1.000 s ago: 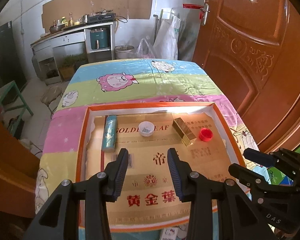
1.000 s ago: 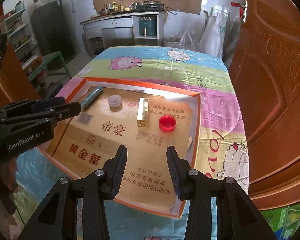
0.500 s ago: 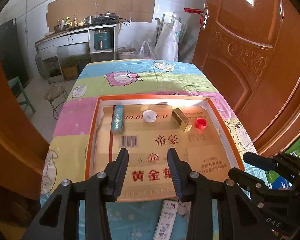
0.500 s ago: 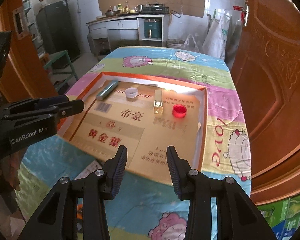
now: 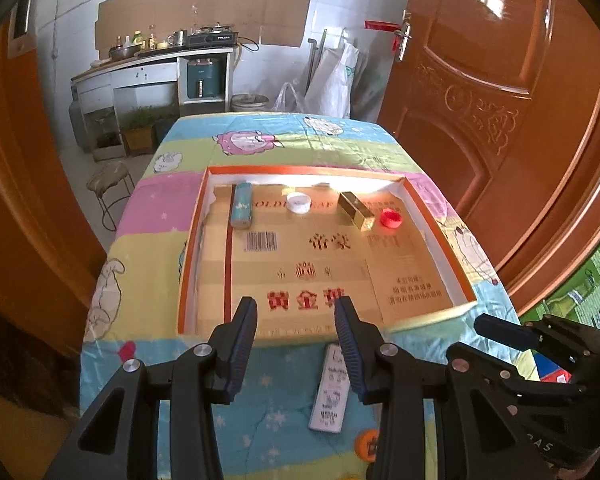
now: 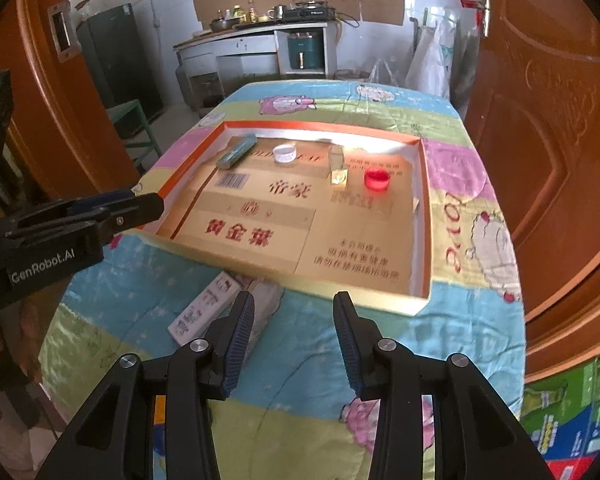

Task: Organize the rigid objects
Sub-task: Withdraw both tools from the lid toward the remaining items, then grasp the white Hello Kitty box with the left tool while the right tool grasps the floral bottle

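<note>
Both my tongs, left gripper and right gripper, gape empty above the quilt's near edge; shallow orange-rimmed cardboard tray ahead holds red plastic cap.

On the table, a tray; along its far side, left to right: tube, small cup, box, cap, all apart. Before the near rim, flat on the cloth, a packet.
</note>
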The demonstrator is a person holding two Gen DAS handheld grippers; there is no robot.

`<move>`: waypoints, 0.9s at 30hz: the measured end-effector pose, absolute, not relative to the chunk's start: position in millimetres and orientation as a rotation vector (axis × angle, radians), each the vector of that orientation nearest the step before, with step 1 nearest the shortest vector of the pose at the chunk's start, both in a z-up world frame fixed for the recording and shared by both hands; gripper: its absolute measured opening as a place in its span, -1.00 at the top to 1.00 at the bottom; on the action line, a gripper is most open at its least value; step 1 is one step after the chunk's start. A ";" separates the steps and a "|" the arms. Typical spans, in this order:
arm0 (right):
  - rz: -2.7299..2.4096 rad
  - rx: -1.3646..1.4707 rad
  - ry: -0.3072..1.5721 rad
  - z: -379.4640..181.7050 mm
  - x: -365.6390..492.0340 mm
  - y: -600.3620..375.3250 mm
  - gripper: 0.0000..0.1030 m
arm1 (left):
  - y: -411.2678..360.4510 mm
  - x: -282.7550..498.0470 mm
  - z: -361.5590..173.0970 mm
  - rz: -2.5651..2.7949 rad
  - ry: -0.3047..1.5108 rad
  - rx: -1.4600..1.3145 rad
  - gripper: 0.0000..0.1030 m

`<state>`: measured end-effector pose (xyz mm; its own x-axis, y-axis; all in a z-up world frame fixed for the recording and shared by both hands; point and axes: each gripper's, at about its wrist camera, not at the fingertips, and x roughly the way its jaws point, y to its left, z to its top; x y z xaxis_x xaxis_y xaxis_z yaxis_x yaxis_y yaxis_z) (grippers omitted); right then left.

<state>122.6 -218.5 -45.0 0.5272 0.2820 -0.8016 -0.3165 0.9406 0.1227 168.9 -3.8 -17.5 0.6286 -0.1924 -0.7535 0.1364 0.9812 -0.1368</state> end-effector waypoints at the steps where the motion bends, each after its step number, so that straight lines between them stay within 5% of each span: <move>1: 0.356 -0.036 0.954 -47.4 120.1 -216.9 0.18 | -4.6 168.3 -19.8 -0.195 0.874 -0.069 0.22; 20: 0.306 0.008 1.021 -86.9 103.0 -214.9 0.17 | -42.3 154.5 -104.1 -0.307 0.971 0.080 0.23; 24: 0.306 0.009 1.022 -88.4 104.1 -213.6 0.17 | -36.5 152.9 -104.5 -0.301 0.950 0.053 0.49; 27: 0.315 0.013 1.027 -90.3 105.7 -209.9 0.17 | -26.0 152.0 -104.5 -0.309 0.946 -0.006 0.50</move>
<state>105.7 -209.9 -90.3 0.4768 0.2636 -0.8386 -0.2518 0.9550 0.1571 152.0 -26.0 -104.5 0.5442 -0.2628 -0.7968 0.2577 0.9561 -0.1394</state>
